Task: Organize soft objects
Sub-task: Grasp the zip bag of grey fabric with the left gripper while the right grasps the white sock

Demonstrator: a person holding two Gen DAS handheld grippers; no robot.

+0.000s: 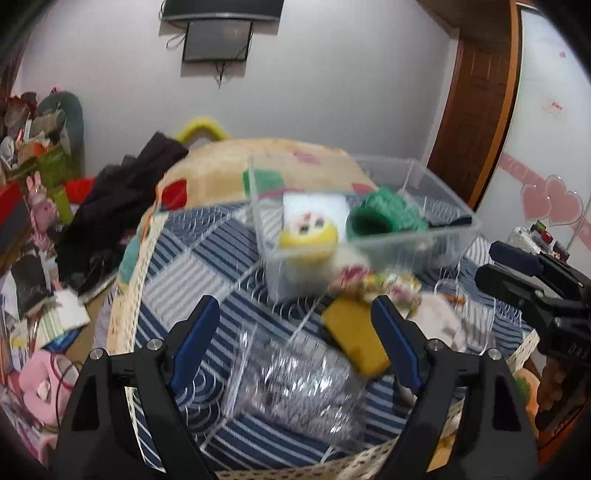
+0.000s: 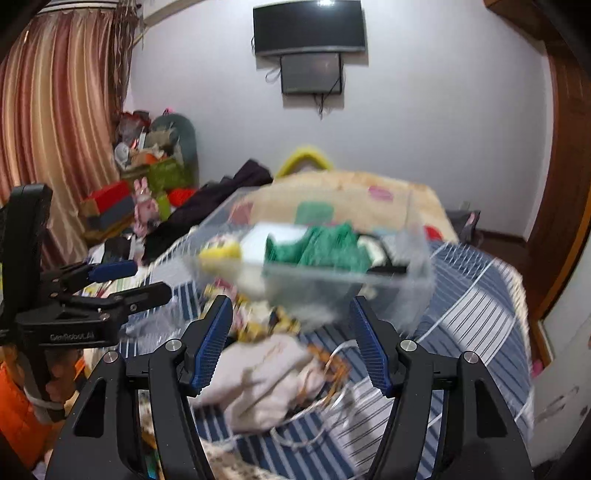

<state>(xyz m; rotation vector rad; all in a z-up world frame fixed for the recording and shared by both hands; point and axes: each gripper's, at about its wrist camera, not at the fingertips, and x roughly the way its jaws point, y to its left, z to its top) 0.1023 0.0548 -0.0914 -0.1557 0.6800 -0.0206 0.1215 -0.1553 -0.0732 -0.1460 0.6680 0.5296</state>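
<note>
We held both tongs spread, nothing between the pads. Left gripper [image 1: 291, 332] hovered over a clear bag [image 1: 295, 391] of silvery stuff on the striped bedspread [image 1: 207, 258], with a yellow sponge [image 1: 356, 338] just beside its right finger. Right gripper [image 2: 291, 339] hung above a pale cloth [image 2: 258, 373] lying on the same bedspread, tangled with an orange-white cord [image 2: 332, 363]. Past these, a floral item [image 1: 373, 282], too blurred to identify, sat against the clear bin [image 1: 406, 243]. The bin held a yellow-white plush [image 1: 308, 230] and green knit [image 1: 384, 214]. Farther back lay a beige blanket [image 1: 221, 166], dark clothes [image 1: 122, 199], then the wall TV [image 2: 309, 27]. Heavy motion blur throughout.
</note>
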